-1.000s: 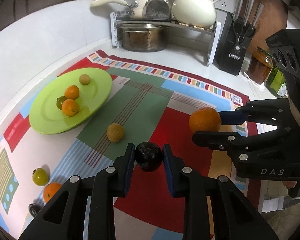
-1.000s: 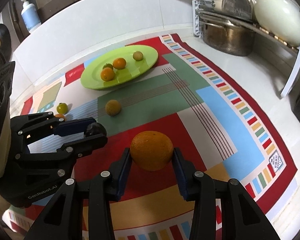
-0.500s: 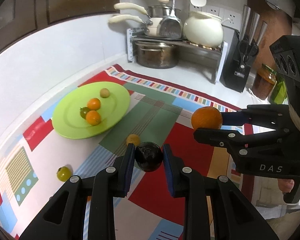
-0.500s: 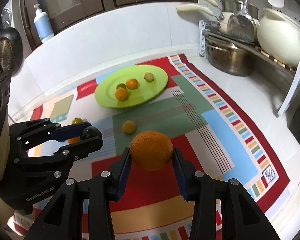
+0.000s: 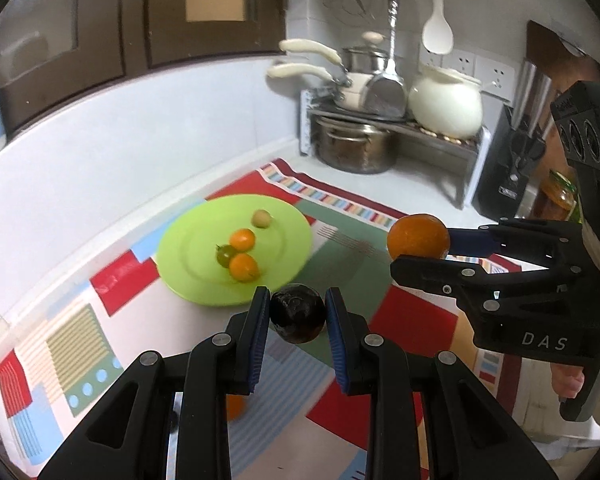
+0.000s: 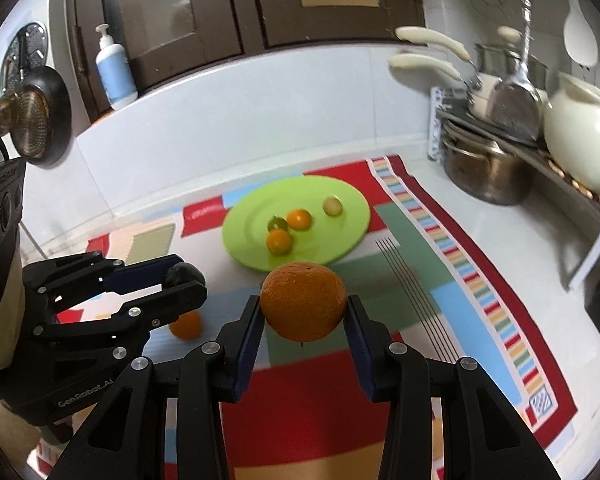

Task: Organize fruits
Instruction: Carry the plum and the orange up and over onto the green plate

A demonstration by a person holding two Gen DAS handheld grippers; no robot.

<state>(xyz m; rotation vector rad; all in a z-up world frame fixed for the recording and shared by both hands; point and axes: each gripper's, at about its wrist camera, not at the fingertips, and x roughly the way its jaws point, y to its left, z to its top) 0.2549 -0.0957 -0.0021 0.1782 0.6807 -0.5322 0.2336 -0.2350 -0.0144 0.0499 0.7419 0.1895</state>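
Pinching a glossy dark, near-black round fruit point(image 5: 297, 313) between its 2 blue-padded fingers point(image 5: 259, 336), the left gripper point(image 5: 297, 322) holds it in the air above the colourful patterned mat point(image 5: 416, 316). Alongside, the right gripper point(image 6: 303, 322) has its fingers point(image 6: 247, 340) clamped on either side of a large round orange point(image 6: 303, 307), also lifted off the mat. Beyond both lies a lime-green round plate point(image 6: 340, 236) carrying 4 small fruits: 2 small orange ones point(image 6: 279, 241), 1 green point(image 6: 277, 224) touching them, and 1 pale yellowish point(image 6: 333, 206) set apart. Another small orange fruit point(image 6: 186, 324) rests on the mat beneath the left gripper.
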